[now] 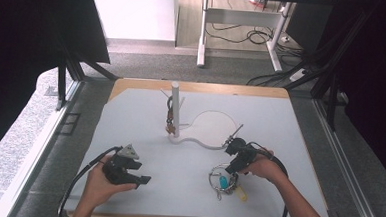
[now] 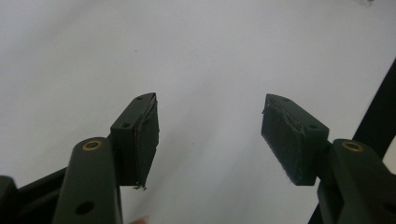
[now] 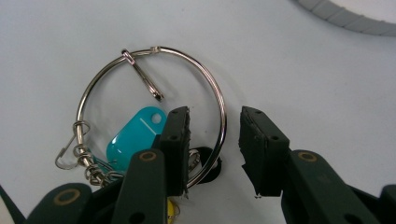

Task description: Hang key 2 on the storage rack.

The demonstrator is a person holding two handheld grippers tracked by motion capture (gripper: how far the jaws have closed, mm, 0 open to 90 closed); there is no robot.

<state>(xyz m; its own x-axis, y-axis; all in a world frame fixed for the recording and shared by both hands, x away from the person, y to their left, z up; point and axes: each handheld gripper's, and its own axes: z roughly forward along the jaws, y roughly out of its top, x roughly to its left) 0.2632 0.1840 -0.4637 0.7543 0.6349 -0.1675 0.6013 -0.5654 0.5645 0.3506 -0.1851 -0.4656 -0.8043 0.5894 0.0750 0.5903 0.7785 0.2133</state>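
Note:
A large metal key ring (image 3: 187, 53) lies flat on the white table, carrying a teal tag (image 3: 133, 135), a yellow tag (image 1: 240, 193) and small wire clips (image 3: 70, 154). My right gripper (image 3: 215, 119) points down over it with its jaws open. They straddle the right side of the ring's wire, and neither pad presses on it. In the high view the ring (image 1: 214, 174) sits at the front right under the right gripper (image 1: 230, 171). My left gripper (image 1: 142, 180) rests at the front left, open, with bare table between its jaws (image 2: 210, 135).
A white post (image 1: 175, 110) with thin hooks stands mid-table on a flat base with a round end (image 1: 212, 129); something small and brown hangs low on it. The table's wooden edge (image 1: 202, 87) runs along the back. Desk legs and cables lie on the floor beyond.

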